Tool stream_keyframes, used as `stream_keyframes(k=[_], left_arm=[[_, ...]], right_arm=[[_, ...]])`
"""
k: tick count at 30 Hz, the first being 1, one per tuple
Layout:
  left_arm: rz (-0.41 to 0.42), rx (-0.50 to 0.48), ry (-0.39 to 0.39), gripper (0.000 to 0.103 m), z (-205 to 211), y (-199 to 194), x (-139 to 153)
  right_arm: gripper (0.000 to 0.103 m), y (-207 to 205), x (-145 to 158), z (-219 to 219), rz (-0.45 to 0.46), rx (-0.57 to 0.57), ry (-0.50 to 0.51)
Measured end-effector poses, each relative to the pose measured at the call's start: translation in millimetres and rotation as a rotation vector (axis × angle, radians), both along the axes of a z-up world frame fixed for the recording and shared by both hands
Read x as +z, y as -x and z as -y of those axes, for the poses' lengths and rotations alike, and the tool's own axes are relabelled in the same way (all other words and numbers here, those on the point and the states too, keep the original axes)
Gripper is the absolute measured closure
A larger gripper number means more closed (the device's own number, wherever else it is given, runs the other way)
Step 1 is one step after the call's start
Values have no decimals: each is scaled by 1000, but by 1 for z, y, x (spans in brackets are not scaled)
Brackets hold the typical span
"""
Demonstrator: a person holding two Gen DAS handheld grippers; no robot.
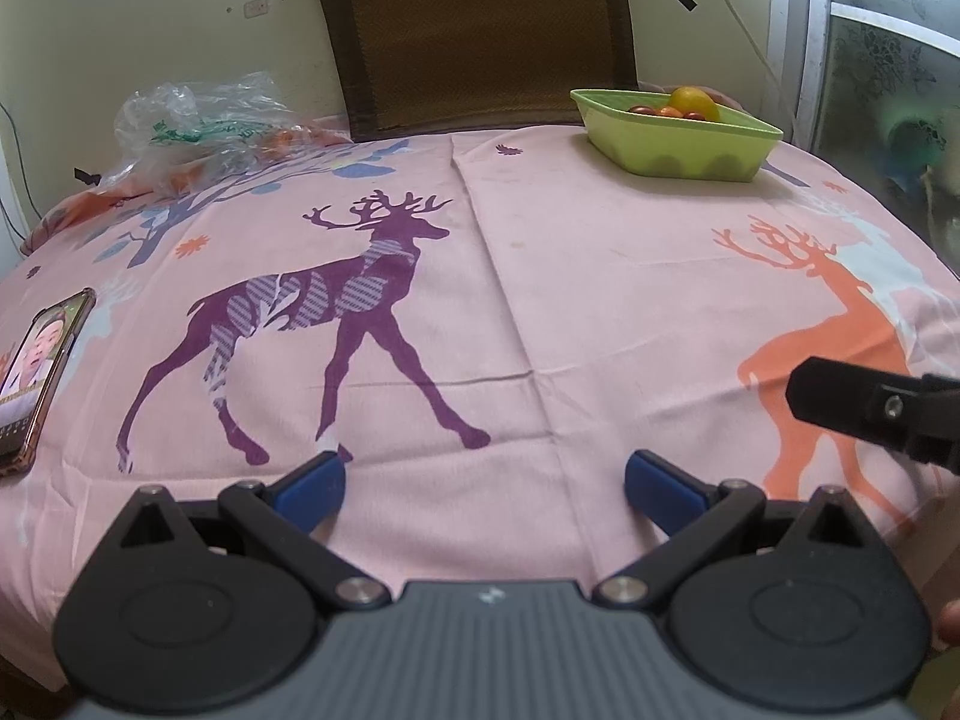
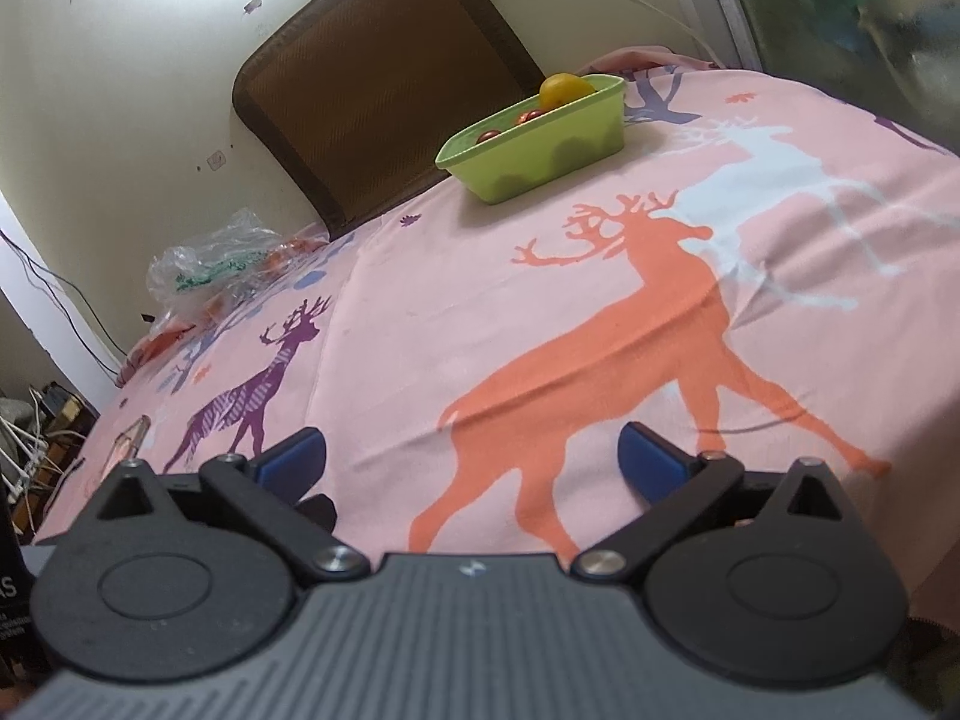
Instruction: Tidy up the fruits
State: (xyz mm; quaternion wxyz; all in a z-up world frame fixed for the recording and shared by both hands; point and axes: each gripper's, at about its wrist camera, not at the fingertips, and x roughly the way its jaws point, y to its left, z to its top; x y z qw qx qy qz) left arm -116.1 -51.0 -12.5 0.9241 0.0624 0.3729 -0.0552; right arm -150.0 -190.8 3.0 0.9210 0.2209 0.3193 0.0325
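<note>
Pink cotton cloth (image 1: pixel 600 300) printed with deer covers the table, and both hand-held tools hover low over its near edge. From the left wrist view, the left gripper (image 1: pixel 485 483) stands wide apart, its blue pads (image 1: pixel 312 483) empty, with nothing but cloth between them. From the right wrist view, the right gripper (image 2: pixel 471 459) is likewise spread wide and holds nothing.

Far across the table, near the back edge, sits a light green tray (image 1: pixel 678 147) holding the fruits: a yellow-orange citrus (image 1: pixel 693 103) rises above the rim, with small red fruits (image 1: pixel 645 110) beside it. The right wrist view shows the same tray (image 2: pixel 534 156) from a tilted angle, the citrus (image 2: pixel 561 90) at its far end and the red fruits (image 2: pixel 489 136) toward its near end.

Only the left view shows a phone (image 1: pixel 36 372) in a clear case lying flat at the table's left edge with its screen lit, and the black tip of the right gripper (image 1: pixel 870 408) entering from the right side. A crumpled clear plastic bag (image 1: pixel 198 126) lies at the far left corner; it also appears in the right view (image 2: pixel 216 264), smaller. Behind the table stands a brown woven chair back (image 1: pixel 474 30), against a cream wall. Only the right view shows tangled cables (image 2: pixel 30 438) on the floor at far left.
</note>
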Motion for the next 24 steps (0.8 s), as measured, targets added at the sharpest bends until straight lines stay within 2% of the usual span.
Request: stream_keyframes(k=[4, 8, 11, 16, 24], left_arm=[[-1, -1, -10, 0, 2, 0, 1], [25, 23, -75, 0, 6, 3, 6], [69, 38, -85, 0, 4, 7, 13], [136, 41, -114, 0, 6, 14, 21], [133, 37, -127, 0, 7, 14, 20]], right_arm=[[0, 0, 4, -4, -8, 11, 41], [0, 12, 18, -9, 86, -8, 108], [0, 16, 23, -9, 121, -19, 136], [0, 13, 21, -7, 115, -27, 133], [0, 15, 22, -9, 118, -35, 133]])
